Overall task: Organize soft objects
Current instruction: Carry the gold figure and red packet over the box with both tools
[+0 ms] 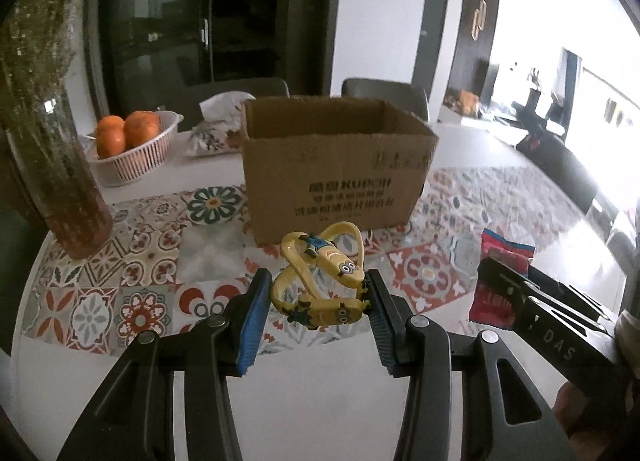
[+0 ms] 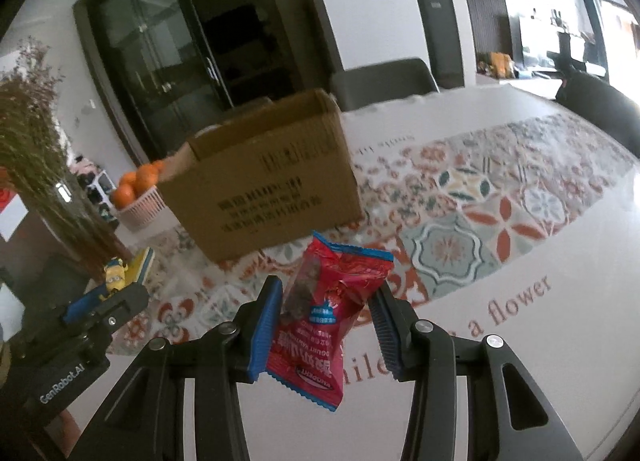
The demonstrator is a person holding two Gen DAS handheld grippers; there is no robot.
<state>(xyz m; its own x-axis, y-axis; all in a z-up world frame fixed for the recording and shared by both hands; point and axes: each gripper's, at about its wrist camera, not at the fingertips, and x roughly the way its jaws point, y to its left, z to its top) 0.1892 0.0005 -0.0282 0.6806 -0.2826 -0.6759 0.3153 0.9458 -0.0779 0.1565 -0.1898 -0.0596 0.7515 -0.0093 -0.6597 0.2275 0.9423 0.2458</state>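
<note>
- Left wrist view, far left of the frame: a glass vase [image 1: 60, 165] of dried stems stands on the patterned tablecloth [image 1: 152, 245].
- Just right of it, upper left: a pink basket [image 1: 138, 157] of oranges [image 1: 128, 131] sits toward the back of the table.
- Centre, above the middle of the frame: an open cardboard box [image 1: 332, 165] stands upright on the cloth, printed side toward the camera.
- Centre, below the box: the left gripper [image 1: 318, 293] pinches the yellow minion toy [image 1: 320, 281] — a tangle of looped yellow bands with cartoon faces — between its blue pads, held above the cloth in front of the box.
- Right edge of this view: the other gripper's black body shows beside a red packet.
- Right wrist view, lower left: the minion toy appears again, small, at the tip of the other gripper, below the vase.
- Centre of this view: the box, tilted by the lens, with the oranges just left of it.
- Lower centre: the right gripper [image 2: 326, 301] clamps the red snack packet [image 2: 328, 317] — crinkled, blue-trimmed, hanging between the blue pads, above the table and in front of the box.
</note>
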